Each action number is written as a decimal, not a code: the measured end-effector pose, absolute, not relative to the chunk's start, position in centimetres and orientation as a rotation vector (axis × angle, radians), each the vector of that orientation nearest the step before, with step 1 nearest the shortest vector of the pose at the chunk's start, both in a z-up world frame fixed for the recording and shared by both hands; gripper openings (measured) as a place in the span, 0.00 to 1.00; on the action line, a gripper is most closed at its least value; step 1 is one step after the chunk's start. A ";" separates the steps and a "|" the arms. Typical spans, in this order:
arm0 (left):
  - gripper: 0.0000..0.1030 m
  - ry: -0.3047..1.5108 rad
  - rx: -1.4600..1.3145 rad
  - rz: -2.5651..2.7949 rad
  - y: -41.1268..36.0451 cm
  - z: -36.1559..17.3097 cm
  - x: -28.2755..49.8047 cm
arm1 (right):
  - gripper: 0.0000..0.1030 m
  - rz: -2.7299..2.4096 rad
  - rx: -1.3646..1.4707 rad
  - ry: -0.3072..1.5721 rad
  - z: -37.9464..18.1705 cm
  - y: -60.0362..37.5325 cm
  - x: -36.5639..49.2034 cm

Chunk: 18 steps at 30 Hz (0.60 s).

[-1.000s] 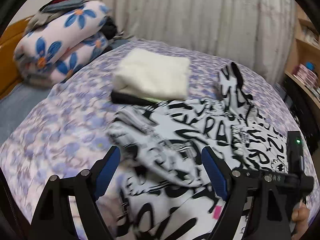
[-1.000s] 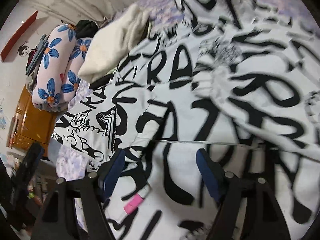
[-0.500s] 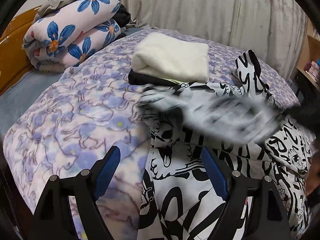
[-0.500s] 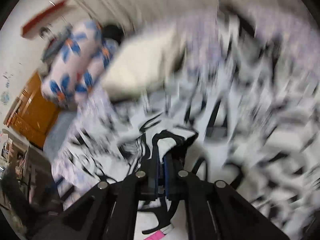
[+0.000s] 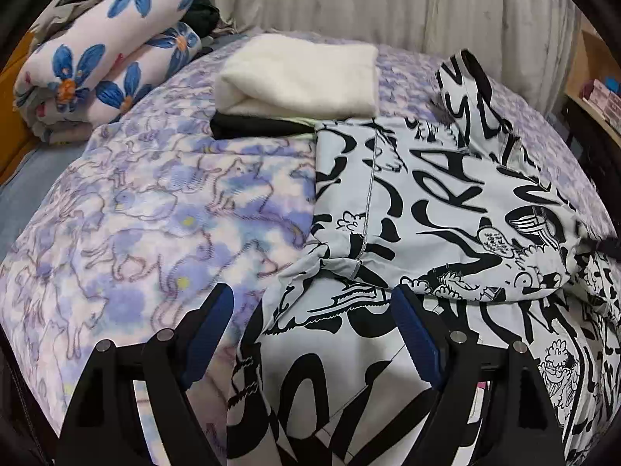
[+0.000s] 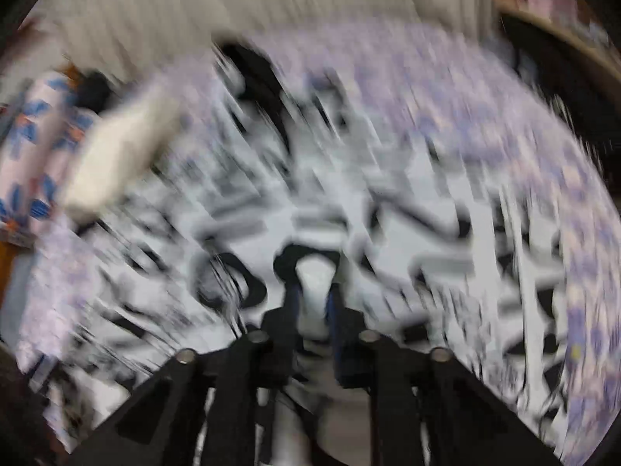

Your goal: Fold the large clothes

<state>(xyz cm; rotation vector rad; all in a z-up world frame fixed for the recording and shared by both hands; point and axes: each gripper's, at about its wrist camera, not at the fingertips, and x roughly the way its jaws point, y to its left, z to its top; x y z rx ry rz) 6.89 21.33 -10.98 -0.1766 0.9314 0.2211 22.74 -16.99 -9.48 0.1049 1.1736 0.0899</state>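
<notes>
A large white garment with bold black lettering (image 5: 446,202) lies spread on the bed, its left part folded over onto the body. My left gripper (image 5: 310,295) hovers open above the garment's left edge, one finger over the bedspread and one over the cloth, with nothing gripped. The right wrist view is heavily blurred by motion. It shows my right gripper (image 6: 314,295) low over the same garment (image 6: 388,202). Its jaws are opening, a narrow gap shows, and a raised fold of the printed cloth sits between the fingers.
A folded cream cloth (image 5: 299,73) rests on a folded black item (image 5: 256,126) at the far middle of the purple-patterned bedspread (image 5: 155,213). A rolled blue-flowered quilt (image 5: 101,58) lies at the far left. Curtains (image 5: 388,0) hang behind, and a wooden shelf (image 5: 597,89) stands at the right.
The garment's left part has swung over to the right and now lies flat on the body. My right gripper shut on the cloth, swept across, and its jaws have parted slightly. The left gripper sank lower.
</notes>
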 end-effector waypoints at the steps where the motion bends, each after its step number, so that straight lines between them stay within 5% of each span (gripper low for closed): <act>1: 0.80 0.943 -0.182 0.211 21.4 -11.1 7.2 | 0.27 0.105 0.164 1.202 -10.6 -18.1 22.3; 5: 0.80 0.988 -0.231 0.142 22.3 -11.3 9.2 | 0.48 0.150 0.328 1.197 -11.2 -20.6 20.8; 11: 0.78 1.112 -0.313 0.092 23.3 -14.6 12.5 | 0.48 0.201 0.379 1.199 -11.5 -20.7 20.2; 12: 0.73 1.129 -0.324 0.090 23.4 -15.3 13.0 | 0.48 0.203 0.380 1.201 -11.6 -20.4 20.4; 13: 0.50 1.140 -0.327 0.103 23.5 -15.9 13.3 | 0.48 0.214 0.382 1.193 -11.8 -20.2 20.6; 18: 0.17 1.123 -0.412 0.123 24.6 -16.4 13.3 | 0.43 0.232 0.404 1.136 -12.8 -19.5 22.0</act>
